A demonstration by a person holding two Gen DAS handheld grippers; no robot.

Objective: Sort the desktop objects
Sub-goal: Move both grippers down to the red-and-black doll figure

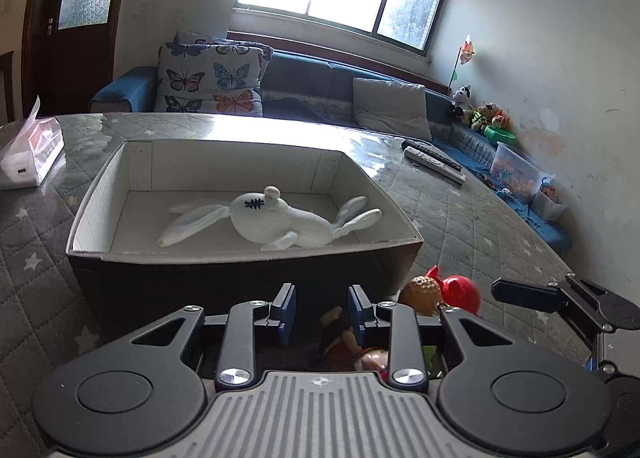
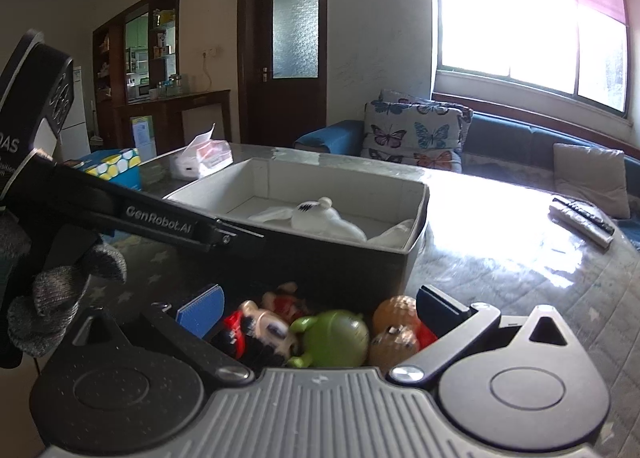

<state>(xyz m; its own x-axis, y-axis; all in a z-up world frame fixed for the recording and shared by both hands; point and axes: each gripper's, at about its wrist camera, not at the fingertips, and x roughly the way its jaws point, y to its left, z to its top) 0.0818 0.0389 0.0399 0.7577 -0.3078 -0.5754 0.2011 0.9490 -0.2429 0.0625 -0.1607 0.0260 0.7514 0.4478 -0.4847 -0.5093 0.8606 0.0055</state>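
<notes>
A dark box [image 1: 240,278] with a white inside stands on the table, and a white plush rabbit [image 1: 272,218] lies in it. Small toys are heaped in front of the box: a green figure [image 2: 336,334], a red and white figure [image 2: 256,326], orange dimpled balls [image 2: 396,312] and a red toy [image 1: 460,294]. My right gripper [image 2: 316,300] stands wide open around this heap, its pads clear of the toys. My left gripper [image 1: 322,308] is open just before the box wall. A small brown and red figure [image 1: 338,334] lies below it, untouched.
A tissue pack [image 1: 32,158] lies at the table's far left, beside a blue dotted box [image 2: 112,168]. Two remotes [image 1: 434,160] rest at the far right. A gloved hand [image 2: 52,306] holds the left gripper. A sofa with a butterfly cushion [image 1: 208,82] runs behind.
</notes>
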